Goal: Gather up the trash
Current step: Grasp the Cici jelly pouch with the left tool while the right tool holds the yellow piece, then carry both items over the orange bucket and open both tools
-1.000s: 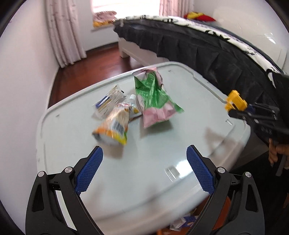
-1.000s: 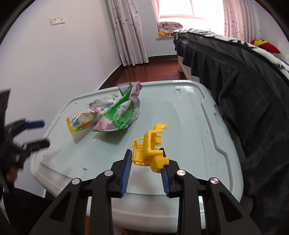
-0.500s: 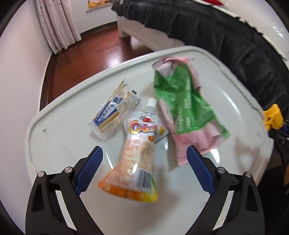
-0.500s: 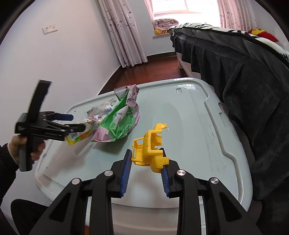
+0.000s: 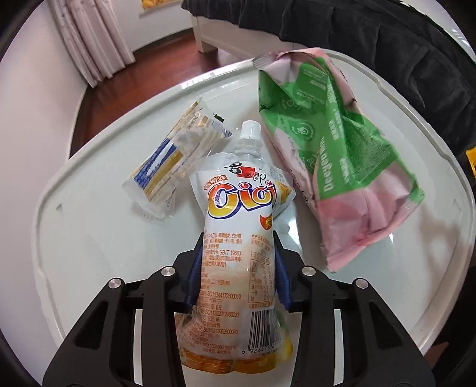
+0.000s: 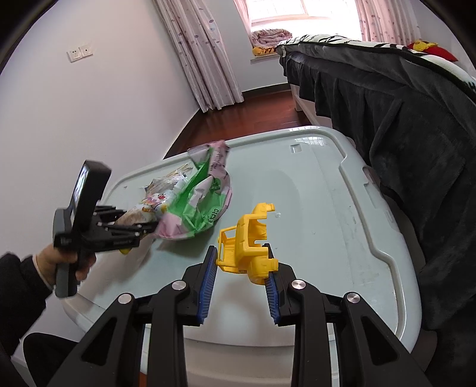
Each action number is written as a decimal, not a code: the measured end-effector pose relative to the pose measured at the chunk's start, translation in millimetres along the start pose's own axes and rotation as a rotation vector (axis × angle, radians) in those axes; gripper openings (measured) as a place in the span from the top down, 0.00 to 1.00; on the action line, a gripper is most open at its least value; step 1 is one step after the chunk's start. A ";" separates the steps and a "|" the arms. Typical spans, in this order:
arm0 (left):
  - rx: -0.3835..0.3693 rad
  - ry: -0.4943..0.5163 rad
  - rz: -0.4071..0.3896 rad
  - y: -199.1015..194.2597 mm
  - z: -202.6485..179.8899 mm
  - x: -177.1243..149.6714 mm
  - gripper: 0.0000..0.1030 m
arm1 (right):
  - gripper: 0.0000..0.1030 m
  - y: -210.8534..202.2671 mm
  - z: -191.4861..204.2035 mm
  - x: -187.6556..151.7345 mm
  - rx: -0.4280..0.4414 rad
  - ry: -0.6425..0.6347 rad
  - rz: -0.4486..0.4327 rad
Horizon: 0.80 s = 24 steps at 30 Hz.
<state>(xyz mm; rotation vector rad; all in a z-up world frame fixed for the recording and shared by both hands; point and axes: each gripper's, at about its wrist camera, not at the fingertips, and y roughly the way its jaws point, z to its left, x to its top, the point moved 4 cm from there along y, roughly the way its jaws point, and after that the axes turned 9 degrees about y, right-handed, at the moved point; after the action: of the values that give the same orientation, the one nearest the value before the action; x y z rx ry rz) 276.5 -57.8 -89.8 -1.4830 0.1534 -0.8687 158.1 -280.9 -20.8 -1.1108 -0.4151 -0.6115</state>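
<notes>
Closing my left hand-held gripper (image 5: 236, 268) on the slick pouch (image 5: 238, 232), it may squirt toward 12 o'clock; right hand-held gripper (image 6: 241, 279) clamps the yellow toy (image 6: 247, 247).

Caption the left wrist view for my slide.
Left claw closing on an orange drink pouch on a pale lid, beside a green-and-pink bag and a clear wrapper.

Daylight is admitted through the overexposed window (image 6: 279, 12). Soft glare is seen on the pale bin lid (image 5: 98, 238). Straight edges are bent by fisheye distortion; corners are vignetted black.
</notes>
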 end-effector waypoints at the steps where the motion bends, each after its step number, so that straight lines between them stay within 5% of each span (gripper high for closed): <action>1: 0.010 -0.020 -0.014 -3.3 -2.7 -5.9 0.62 | 0.71 -0.1 0.0 0.1 0.000 0.000 0.000; 13: 0.191 -0.243 -0.110 -45.1 -9.2 -43.2 0.63 | 0.71 1.3 1.2 -1.1 -0.010 0.002 0.005; 24: 0.225 -0.309 -0.141 -71.3 -20.8 -45.8 0.63 | 0.71 1.4 9.5 -7.5 -0.026 -0.020 -0.003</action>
<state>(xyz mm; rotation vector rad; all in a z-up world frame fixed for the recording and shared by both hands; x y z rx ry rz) 203.1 -37.3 -47.3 -1.4070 -0.2732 -0.7315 153.1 -269.9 -22.5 -1.1424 -0.4275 -0.6105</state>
